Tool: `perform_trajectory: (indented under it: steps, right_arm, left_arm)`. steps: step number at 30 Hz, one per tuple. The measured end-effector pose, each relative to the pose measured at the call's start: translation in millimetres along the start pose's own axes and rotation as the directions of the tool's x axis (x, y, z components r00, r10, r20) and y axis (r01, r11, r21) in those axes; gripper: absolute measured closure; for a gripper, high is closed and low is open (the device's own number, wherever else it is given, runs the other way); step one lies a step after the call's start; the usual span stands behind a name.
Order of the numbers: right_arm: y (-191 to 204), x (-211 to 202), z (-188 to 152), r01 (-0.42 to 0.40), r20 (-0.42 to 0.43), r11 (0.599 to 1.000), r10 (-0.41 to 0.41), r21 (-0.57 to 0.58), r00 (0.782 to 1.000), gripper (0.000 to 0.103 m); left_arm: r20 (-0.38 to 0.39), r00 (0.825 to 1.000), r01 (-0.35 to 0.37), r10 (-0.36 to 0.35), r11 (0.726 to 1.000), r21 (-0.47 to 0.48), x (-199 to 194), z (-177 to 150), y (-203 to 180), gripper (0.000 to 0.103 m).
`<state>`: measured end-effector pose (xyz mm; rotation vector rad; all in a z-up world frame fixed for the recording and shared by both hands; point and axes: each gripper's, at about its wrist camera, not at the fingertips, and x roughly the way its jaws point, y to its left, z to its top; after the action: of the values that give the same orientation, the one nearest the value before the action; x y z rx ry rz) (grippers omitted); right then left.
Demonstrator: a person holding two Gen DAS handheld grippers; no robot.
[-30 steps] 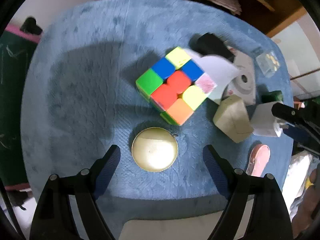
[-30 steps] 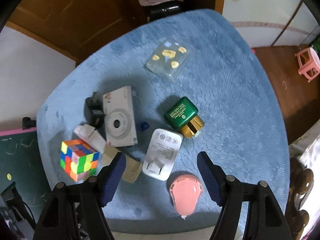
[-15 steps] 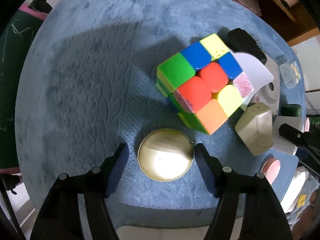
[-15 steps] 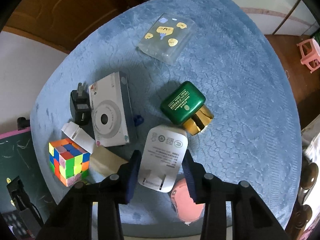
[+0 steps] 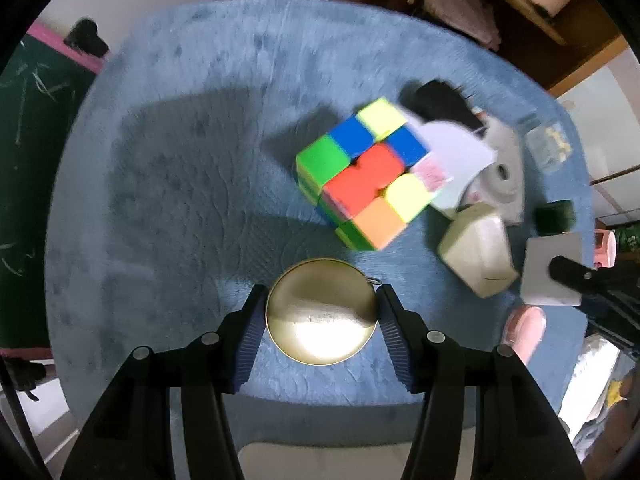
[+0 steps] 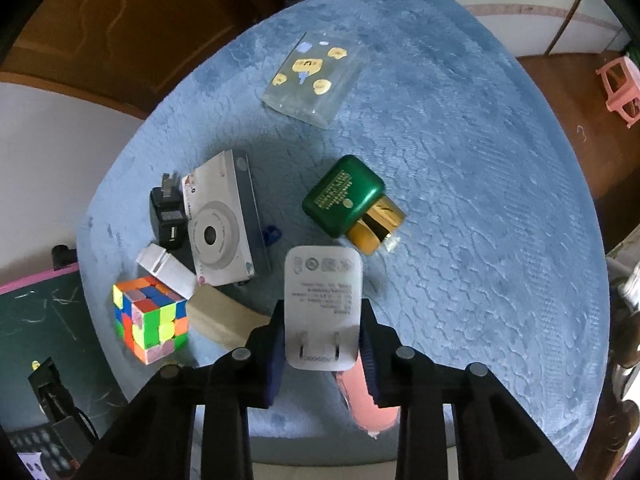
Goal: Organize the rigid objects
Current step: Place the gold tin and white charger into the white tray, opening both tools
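Presently, item 1: a round gold tin [image 5: 321, 316] lay flat on the blue cloth [image 5: 180, 200], squarely between the fingers of the left gripper [image 5: 321, 308], which had closed onto its rim from either side; being round, it had no long axis, and the colour cube [image 5: 362, 178] sat just beyond it. Item 2: a white charger [image 6: 322, 304] was clamped across its width in the right gripper [image 6: 322, 338], long axis in line with the fingers, its 2 prongs pointing back toward the camera, the green case [image 6: 344, 196] near ahead.
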<state>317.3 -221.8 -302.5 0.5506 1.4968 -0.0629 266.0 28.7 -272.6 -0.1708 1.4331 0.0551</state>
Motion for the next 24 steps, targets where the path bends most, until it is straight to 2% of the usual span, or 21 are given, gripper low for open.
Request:
perform_trajectory:
  steps: [6, 8, 9, 13, 18, 24]
  right_arm:
    - [-0.1, -27.3, -14.5, -0.048, 0.032, 0.999, 0.049, -0.018, 0.998, 0.072]
    - [-0.4, -39.5, -18.4, -0.07, 0.041, 0.997, 0.071, -0.027, 0.997, 0.072]
    - [-0.5, -48.8, -22.6, -0.084, 0.051, 0.996, 0.085, -0.039, 0.995, 0.072]
    - [3.7, -93.2, -40.5, -0.141, 0.095, 0.984, 0.152, -0.105, 0.984, 0.072]
    - [16.4, -158.0, -80.7, -0.181, 0.174, 0.957, 0.223, -0.229, 0.959, 0.072]
    - [17.6, -219.7, -129.5, -0.174, 0.242, 0.914, 0.274, -0.366, 0.931, 0.072]
  left_arm:
    - [0.071, 0.997, 0.037, -0.038, 0.999, 0.015, -46.4, -10.5, -4.6, 0.045]
    - [0.099, 0.994, 0.047, -0.05, 0.998, 0.028, -68.5, -24.6, -4.0, 0.045]
    - [0.111, 0.992, 0.052, -0.055, 0.998, 0.034, -73.5, -15.4, -11.0, 0.045]
    - [0.181, 0.981, 0.055, -0.067, 0.996, 0.071, -111.3, -24.2, -18.2, 0.045]
    - [0.284, 0.956, 0.043, -0.077, 0.991, 0.125, -164.1, -46.0, -26.5, 0.045]
    - [0.391, 0.916, 0.021, -0.087, 0.985, 0.169, -219.7, -82.6, -36.4, 0.045]
